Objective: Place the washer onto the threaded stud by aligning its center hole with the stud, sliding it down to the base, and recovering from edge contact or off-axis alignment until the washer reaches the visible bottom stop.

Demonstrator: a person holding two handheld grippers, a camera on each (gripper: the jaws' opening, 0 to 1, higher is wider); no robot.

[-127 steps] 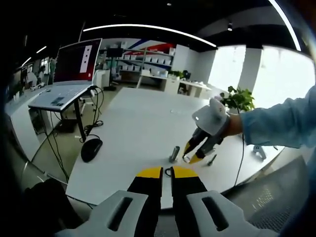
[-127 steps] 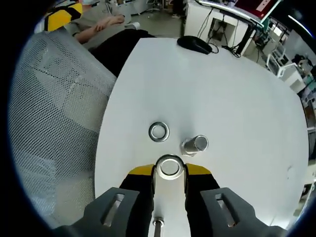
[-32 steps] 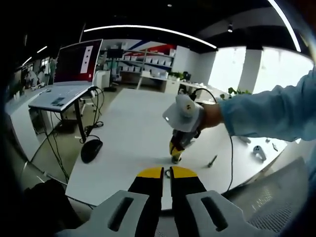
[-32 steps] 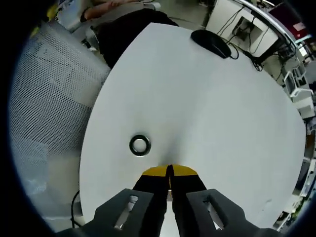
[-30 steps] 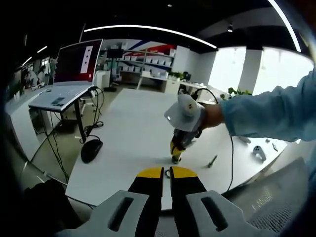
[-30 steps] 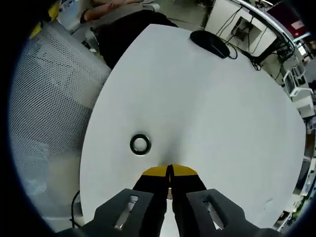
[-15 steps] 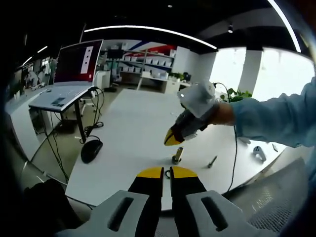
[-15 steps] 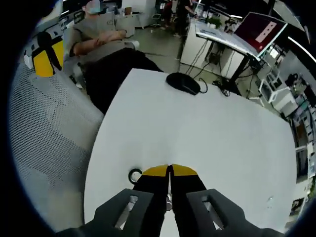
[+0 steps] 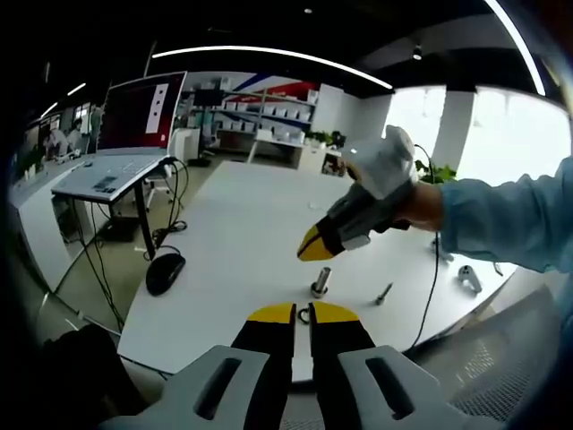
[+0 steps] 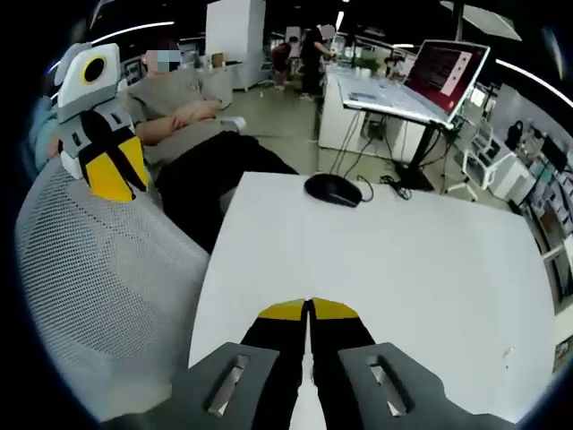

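In the left gripper view the short metal stud (image 9: 320, 282) stands upright on the white table (image 9: 242, 242). Its foot looks wider, but it is too small to tell a washer there. A small ring (image 9: 304, 314) lies on the table just past my left gripper (image 9: 302, 313), whose yellow-tipped jaws are shut and empty. My right gripper (image 9: 315, 245), held by a hand in a blue sleeve, hangs above the stud, apart from it. Its jaws (image 10: 309, 309) are shut with nothing between them. The left gripper (image 10: 109, 170) shows at the upper left of the right gripper view.
A loose bolt (image 9: 383, 292) lies right of the stud. A black mouse (image 9: 165, 270) (image 10: 333, 190) sits near the table's edge. A laptop on a stand (image 9: 112, 170) is beyond it. A mesh chair back (image 10: 89, 296) and a seated person (image 10: 192, 112) are beside the table.
My right gripper held a washer beside the stud, then closed down at the stud, and has since lifted up and away, shut and empty. Its view has tilted up from the tabletop toward the room.
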